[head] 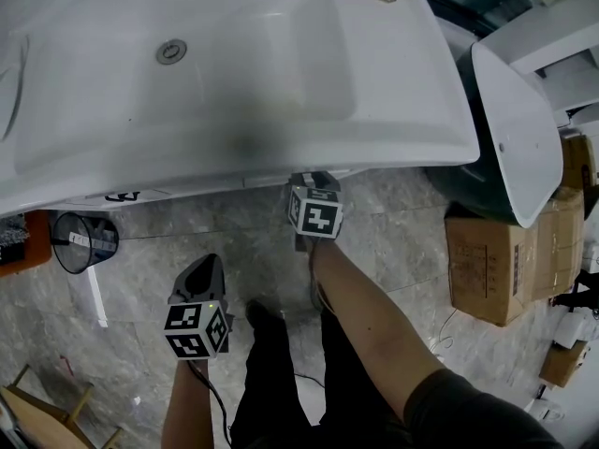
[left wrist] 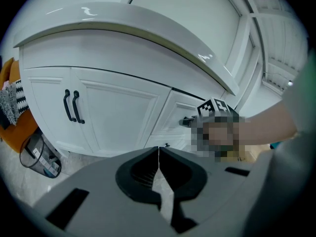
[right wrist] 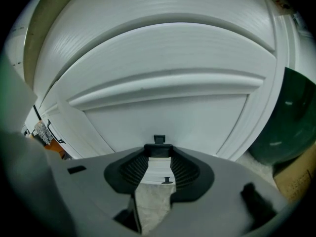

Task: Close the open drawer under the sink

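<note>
Beneath one sink (head: pixel 234 82), two tools: left tool (left wrist: pixel 158 150) closed, right tool (right wrist: pixel 157 154) parted.

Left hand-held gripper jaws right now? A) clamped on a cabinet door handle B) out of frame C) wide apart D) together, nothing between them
D: in its own view the left hand-held gripper shows its jaws meeting at the tips with nothing between them, well clear of the cabinet door handles.
</note>
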`<state>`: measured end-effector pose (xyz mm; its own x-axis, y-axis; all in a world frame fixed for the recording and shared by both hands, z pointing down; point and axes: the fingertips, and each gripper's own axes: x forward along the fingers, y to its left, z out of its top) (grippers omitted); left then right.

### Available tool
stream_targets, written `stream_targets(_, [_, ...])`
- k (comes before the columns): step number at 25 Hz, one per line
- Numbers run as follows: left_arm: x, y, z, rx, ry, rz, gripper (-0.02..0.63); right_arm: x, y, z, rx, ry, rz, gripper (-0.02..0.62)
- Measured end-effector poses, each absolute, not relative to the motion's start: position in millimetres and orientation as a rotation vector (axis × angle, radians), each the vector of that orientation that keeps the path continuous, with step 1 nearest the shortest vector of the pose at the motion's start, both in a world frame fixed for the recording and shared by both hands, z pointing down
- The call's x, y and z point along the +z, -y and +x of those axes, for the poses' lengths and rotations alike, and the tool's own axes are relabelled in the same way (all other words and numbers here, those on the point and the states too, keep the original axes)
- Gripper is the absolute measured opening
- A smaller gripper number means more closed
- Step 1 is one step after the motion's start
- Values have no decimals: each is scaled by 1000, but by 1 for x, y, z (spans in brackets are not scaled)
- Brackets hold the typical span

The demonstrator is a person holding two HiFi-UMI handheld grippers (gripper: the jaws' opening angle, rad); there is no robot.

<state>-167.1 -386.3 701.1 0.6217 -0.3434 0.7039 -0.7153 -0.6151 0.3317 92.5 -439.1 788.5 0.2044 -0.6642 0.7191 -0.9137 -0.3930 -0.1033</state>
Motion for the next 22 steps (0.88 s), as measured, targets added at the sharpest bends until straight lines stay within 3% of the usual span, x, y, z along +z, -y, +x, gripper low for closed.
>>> stream_targets(13, [645, 326, -152, 738, 1054, 2173, 15, 723, 379, 64, 1087, 1749, 1943, 167])
stream_targets(22, [573, 239, -134, 510, 1327, 2049, 15, 620, 328, 64, 799, 2099, 1688, 166])
